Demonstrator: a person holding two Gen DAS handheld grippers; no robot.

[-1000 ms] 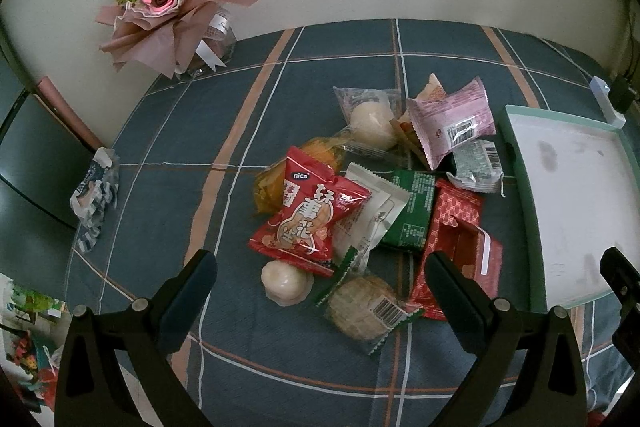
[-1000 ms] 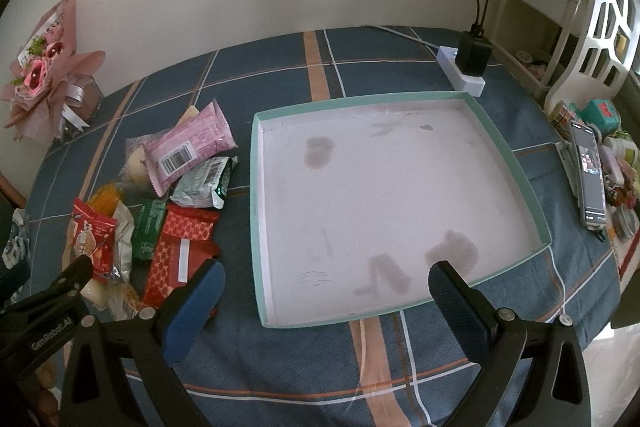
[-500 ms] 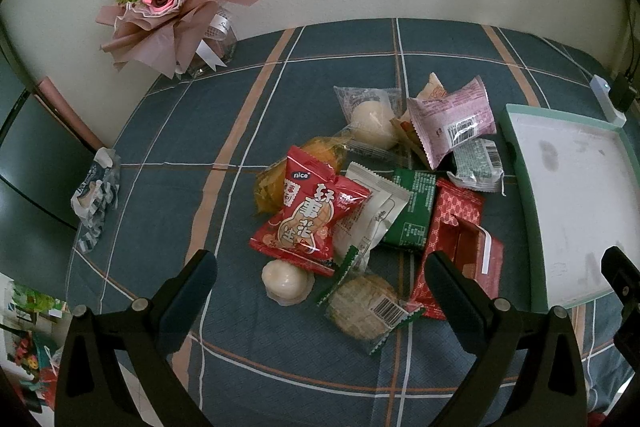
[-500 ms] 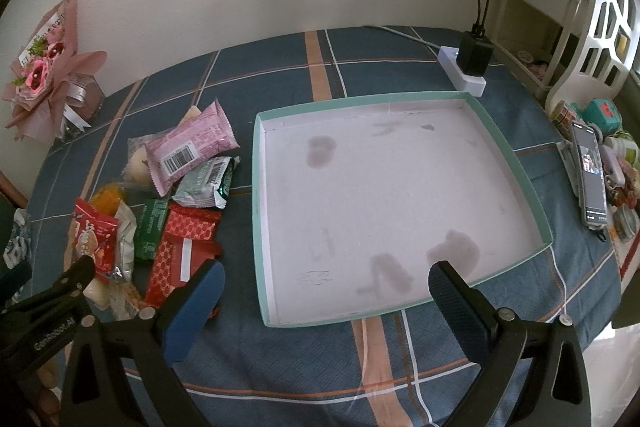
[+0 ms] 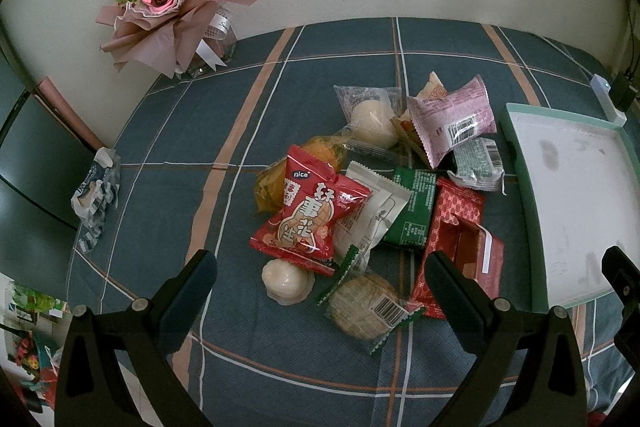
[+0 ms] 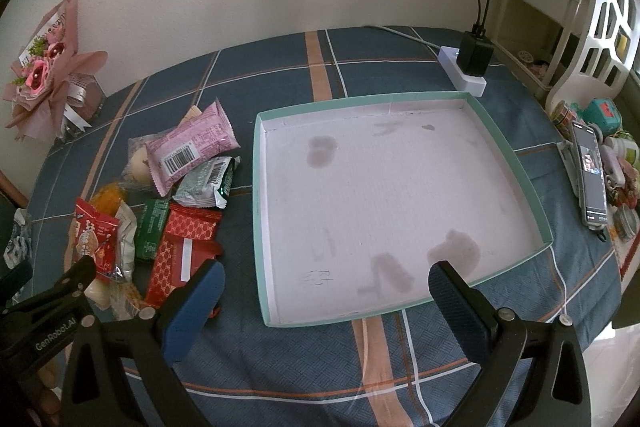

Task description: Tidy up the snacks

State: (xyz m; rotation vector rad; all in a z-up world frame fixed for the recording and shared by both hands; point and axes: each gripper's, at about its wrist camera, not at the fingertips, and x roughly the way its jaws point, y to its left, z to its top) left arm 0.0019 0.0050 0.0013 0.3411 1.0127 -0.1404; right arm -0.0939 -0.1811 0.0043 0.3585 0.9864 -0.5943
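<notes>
1. left gripper [image 5: 320, 291] is held wide open over the near edge of the snack pile, nothing between its jaws; right gripper [image 6: 326, 295] is likewise spread wide and empty above the near rim of the tray [image 6: 259, 211].
2. snacks are heaped on the plaid tablecloth [image 5: 200, 131] just left of the tray; no snack is seen inside the tray, so sorting is judged not yet begun.
3. red peanut bag [image 5: 310, 217] lies on top of the pile: judged light, air-puffed, slick film. best taken by a crimped end seam, not the belly, or it may squirt out.
4. round cracker pack [image 5: 366, 301] sits nearest the left gripper, between its fingers in view: judged brittle, so a light pinch on the wrapper flap is advised.
5. bare-looking white bun [image 5: 286, 281] beside it is judged soft and crushable; its wrapping cannot be made out.
6. red patterned pack [image 5: 458, 243] and green pack [image 5: 414, 209] are flat and look stiffer; an edge grip should hold, though both are partly overlapped.
7. pink pack [image 6: 192, 147] and grey-green pack [image 6: 206, 183] lie closest to the tray: pillow-shaped, light, easiest by an end seam.
</notes>
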